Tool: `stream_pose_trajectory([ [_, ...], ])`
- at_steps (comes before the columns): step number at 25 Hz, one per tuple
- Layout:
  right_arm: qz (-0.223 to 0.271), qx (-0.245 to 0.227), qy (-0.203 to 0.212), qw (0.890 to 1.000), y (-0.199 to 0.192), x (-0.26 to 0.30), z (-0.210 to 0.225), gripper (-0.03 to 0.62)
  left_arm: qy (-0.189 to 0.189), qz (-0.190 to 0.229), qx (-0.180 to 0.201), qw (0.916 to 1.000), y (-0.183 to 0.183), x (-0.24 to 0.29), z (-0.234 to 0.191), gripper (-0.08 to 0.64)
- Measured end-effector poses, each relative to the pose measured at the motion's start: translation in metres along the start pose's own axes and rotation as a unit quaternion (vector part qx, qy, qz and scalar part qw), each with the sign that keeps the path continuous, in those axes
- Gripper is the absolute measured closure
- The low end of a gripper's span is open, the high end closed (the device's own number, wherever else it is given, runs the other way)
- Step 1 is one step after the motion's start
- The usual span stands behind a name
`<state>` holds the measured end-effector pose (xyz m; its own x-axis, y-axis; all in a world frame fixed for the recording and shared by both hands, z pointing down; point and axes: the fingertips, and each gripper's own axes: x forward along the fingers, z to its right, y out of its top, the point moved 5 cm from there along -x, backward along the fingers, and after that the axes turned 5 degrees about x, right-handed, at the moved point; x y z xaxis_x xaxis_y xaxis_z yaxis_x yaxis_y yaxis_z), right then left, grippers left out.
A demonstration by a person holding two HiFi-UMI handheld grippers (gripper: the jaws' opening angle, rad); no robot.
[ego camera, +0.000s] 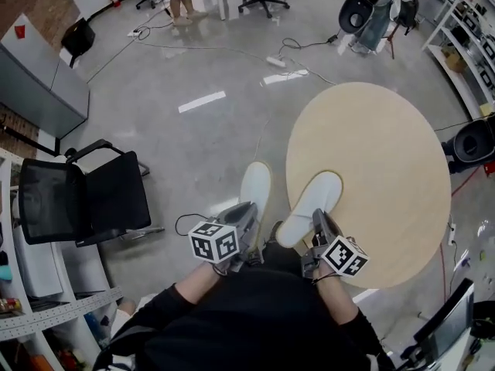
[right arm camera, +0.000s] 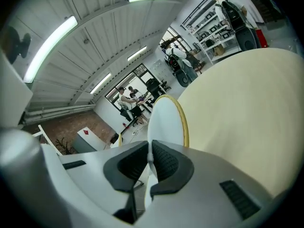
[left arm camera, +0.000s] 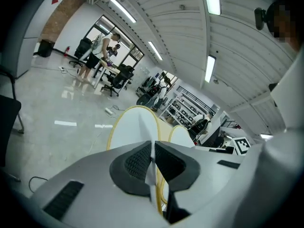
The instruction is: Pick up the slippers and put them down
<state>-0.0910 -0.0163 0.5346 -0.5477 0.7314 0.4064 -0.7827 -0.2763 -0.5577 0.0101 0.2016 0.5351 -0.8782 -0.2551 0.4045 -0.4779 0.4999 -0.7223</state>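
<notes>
I hold two white slippers with tan-edged soles, one in each gripper. The left slipper [ego camera: 256, 189] [left arm camera: 133, 128] hangs over the grey floor, just left of the round table, and my left gripper [ego camera: 246, 224] [left arm camera: 152, 161] is shut on its thin heel edge. The right slipper [ego camera: 311, 205] [right arm camera: 165, 120] juts out over the near edge of the round beige table [ego camera: 387, 168] [right arm camera: 247, 122], with my right gripper [ego camera: 319, 227] [right arm camera: 149, 160] shut on its heel edge. In the left gripper view the right slipper [left arm camera: 181, 136] shows beside the left one.
A black office chair [ego camera: 85, 195] stands on the floor at left, beside white shelving [ego camera: 31, 284]. Cables [ego camera: 286, 52] trail across the grey floor. Office chairs, shelves and people stand far off at the back. A black speaker-like object [ego camera: 472, 141] sits right of the table.
</notes>
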Motion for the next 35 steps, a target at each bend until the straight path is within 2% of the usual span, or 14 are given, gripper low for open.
stream_pose_trajectory([
  [6,0.003,0.0,0.014,1.0,0.007,0.067,-0.017,0.56,-0.003,-0.009,0.02,0.9998,0.038,0.023,-0.037,0.526],
  [12,0.008,0.032,0.012,0.999,0.033,0.138,-0.01,0.56,-0.008,-0.06,0.035,0.9975,0.075,0.087,-0.07,0.526],
  [16,0.026,0.06,0.009,0.998,0.065,0.169,0.0,0.56,-0.022,-0.095,0.068,0.9928,0.11,0.135,-0.07,0.526],
  [21,0.062,0.072,-0.008,0.995,0.103,0.187,0.024,0.56,-0.04,-0.11,0.086,0.9894,0.136,0.187,-0.061,0.526],
  [30,0.121,0.134,-0.056,0.982,0.131,0.199,0.058,0.56,-0.098,-0.182,0.134,0.9692,0.165,0.275,-0.052,0.526],
  [35,0.142,0.169,-0.092,0.971,0.137,0.215,0.081,0.56,-0.137,-0.225,0.152,0.9525,0.173,0.342,-0.061,0.526],
])
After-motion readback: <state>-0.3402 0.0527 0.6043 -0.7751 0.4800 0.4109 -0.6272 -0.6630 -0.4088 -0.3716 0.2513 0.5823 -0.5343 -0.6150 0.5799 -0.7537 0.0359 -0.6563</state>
